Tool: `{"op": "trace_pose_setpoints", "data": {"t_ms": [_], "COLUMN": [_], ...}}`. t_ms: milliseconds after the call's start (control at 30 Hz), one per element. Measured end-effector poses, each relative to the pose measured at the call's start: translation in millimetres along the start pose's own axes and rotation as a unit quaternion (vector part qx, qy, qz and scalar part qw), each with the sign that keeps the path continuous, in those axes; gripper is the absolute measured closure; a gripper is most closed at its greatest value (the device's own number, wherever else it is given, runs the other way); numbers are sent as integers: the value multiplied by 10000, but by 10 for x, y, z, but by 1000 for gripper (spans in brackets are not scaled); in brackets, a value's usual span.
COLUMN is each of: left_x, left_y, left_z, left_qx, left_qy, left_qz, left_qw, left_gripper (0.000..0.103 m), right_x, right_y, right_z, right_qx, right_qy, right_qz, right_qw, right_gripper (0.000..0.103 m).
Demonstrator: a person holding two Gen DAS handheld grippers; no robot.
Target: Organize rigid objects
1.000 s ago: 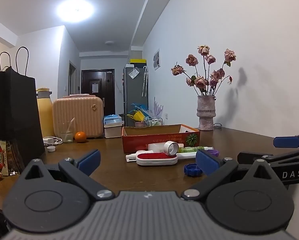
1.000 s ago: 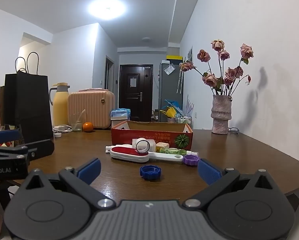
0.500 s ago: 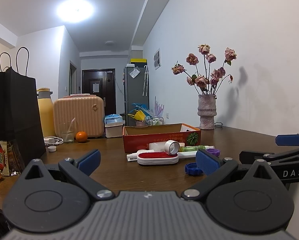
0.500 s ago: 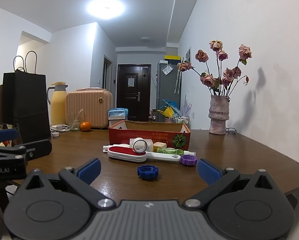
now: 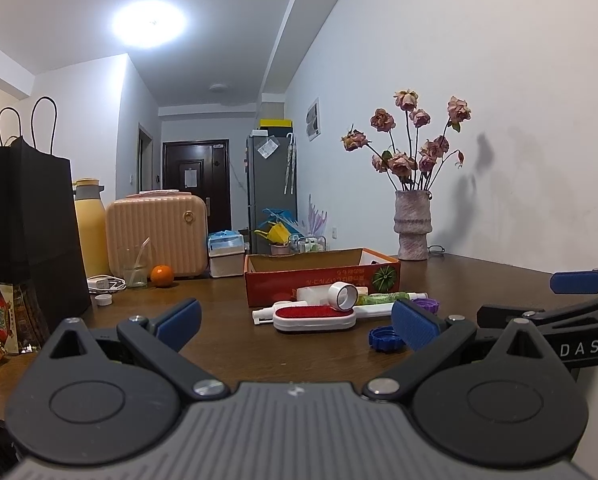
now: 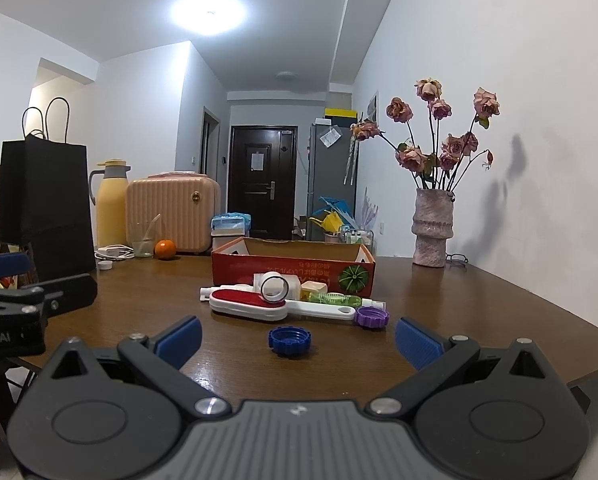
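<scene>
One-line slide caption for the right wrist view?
Open right gripper faces a blue cap, purple cap and red lint brush before a red cardboard box on the wooden table.

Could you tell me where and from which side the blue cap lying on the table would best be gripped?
Grip the blue cap across its ridged outer rim, coming down from above and in front with the right gripper, whose fingers are open. The cap lies flat, open side up, apart from the brush, so its low rim is probably the only graspable part.
</scene>
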State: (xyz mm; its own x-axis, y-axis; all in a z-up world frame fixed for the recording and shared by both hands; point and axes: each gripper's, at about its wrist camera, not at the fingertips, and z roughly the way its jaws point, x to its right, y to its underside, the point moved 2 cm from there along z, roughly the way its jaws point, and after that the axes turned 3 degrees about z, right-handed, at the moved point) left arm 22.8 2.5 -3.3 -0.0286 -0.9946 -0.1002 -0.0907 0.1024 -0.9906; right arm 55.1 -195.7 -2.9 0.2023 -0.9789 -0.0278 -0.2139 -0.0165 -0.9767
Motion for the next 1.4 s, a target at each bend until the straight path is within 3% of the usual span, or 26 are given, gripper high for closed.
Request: {"op": "trace_pose_setpoints", "data": {"t_ms": [1167, 1400], "left_x": [10, 9], "left_y": [13, 15], "left_z": [-18, -25], "left_qx": [-6, 0], "left_qy": [-20, -25], "left_qz": [3, 9], "left_qw": [10000, 10000], "left_gripper": [0, 0], "right_x": [8, 59], "right_y": [27, 34], "right_z": [26, 53], "right_qx": [-53, -160], "right_qy": [17, -93], "right_qz": [14, 281], "right_qw": [10000, 9994], "right_gripper": [0, 0]}}
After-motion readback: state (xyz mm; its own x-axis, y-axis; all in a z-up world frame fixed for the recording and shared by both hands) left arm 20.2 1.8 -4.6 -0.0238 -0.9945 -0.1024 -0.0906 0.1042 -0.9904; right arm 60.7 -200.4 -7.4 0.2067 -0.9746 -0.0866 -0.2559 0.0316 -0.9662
